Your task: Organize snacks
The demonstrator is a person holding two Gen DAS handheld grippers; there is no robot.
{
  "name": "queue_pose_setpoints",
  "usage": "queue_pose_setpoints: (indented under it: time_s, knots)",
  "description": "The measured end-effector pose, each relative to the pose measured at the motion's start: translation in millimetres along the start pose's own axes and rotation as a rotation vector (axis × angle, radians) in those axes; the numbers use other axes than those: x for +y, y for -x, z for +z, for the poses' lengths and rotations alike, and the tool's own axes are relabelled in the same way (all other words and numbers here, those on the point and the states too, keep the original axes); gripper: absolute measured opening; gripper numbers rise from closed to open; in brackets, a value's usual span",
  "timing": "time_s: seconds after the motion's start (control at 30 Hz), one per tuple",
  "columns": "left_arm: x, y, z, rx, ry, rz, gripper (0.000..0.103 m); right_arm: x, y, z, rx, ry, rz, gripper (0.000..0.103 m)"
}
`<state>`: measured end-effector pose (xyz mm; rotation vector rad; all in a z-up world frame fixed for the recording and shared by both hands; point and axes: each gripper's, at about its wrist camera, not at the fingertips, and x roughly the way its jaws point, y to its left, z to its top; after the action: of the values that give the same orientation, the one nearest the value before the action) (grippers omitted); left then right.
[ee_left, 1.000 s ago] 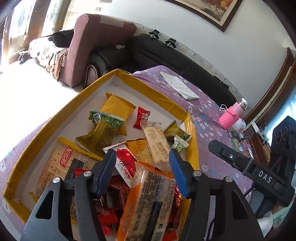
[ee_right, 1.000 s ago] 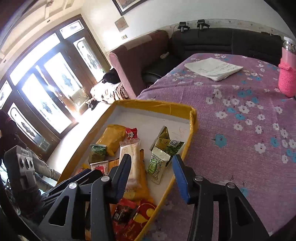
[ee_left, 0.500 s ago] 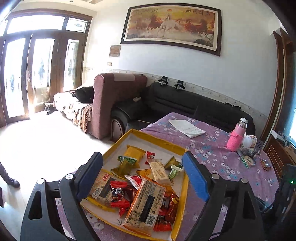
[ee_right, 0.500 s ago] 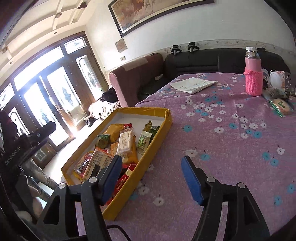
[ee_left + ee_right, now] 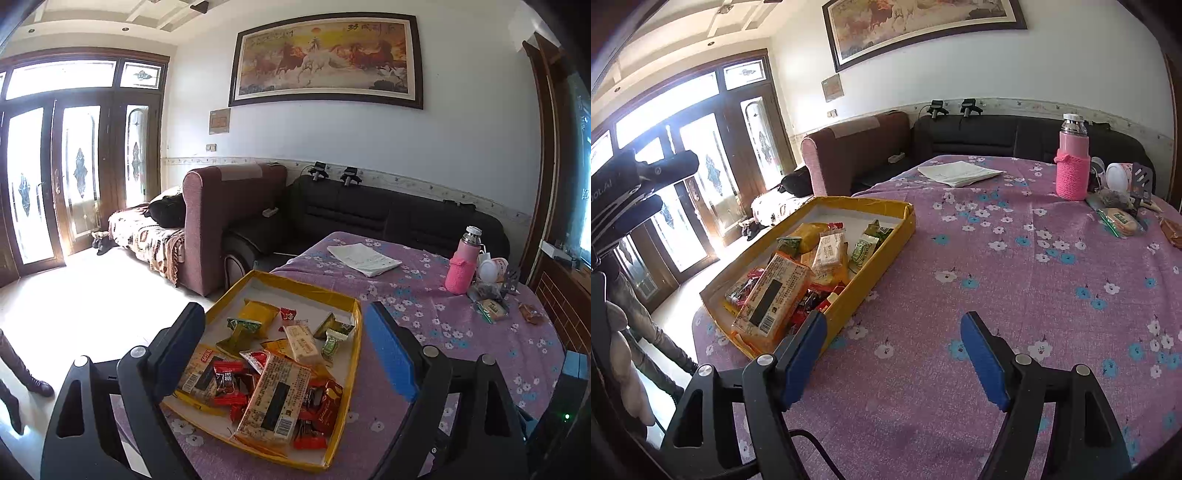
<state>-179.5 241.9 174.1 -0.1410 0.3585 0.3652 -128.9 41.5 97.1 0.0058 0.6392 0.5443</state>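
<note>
**Black frames, blue pads**

The left gripper (image 5: 284, 350) is a black plastic frame with triangular cut-outs in each arm and round silver screw heads at the pivots. Its right finger carries a bright blue rectangular pad (image 5: 388, 354); the left finger's inner face looks dark from this angle.

The right gripper (image 5: 892, 354) has the same black build, silver screws and triangular openings, with blue pads (image 5: 982, 362) on both fingers. A thin black cable (image 5: 812, 441) loops near its base.

At the far left, the other unit's black body (image 5: 624, 188) bears white lettering. The person wears dark trousers (image 5: 653, 332) and dark shoes (image 5: 37, 386).
</note>
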Motion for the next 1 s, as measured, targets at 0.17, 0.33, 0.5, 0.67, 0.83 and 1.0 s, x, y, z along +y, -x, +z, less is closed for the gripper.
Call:
queue_pose_setpoints:
  time_s: [0.17,0.33,0.5,0.67,0.83,1.0]
  knots:
    - [-3.2,-10.3,-8.2,0.035,-0.004,0.007,0.094,11.8,0.8,-4.7,-0.002,0.041,-0.013,0.078]
    - [-0.4,-25.5,-15.4,0.105,-0.008,0.020,0.094,22.5,-6.0,-7.1,0.015,0.072,-0.007,0.078]
    - [0.3,-40.5,-25.9,0.174,-0.010,0.020,0.094,28.1,-15.5,-11.6,0.046,0.089,-0.011,0.079]
    - [-0.4,-46.8,-32.0,0.209,-0.022,0.018,0.094,27.8,-20.5,-12.8,0.061,0.086,-0.019,0.079]
    - [1.3,-46.3,-32.4,0.208,-0.031,0.035,0.094,28.2,-20.6,-14.2,0.068,0.085,-0.020,0.079]
    - [-3.8,-9.1,-19.7,0.023,-0.079,0.272,0.094,29.3,-8.0,-13.9,0.024,0.094,-0.019,0.079]
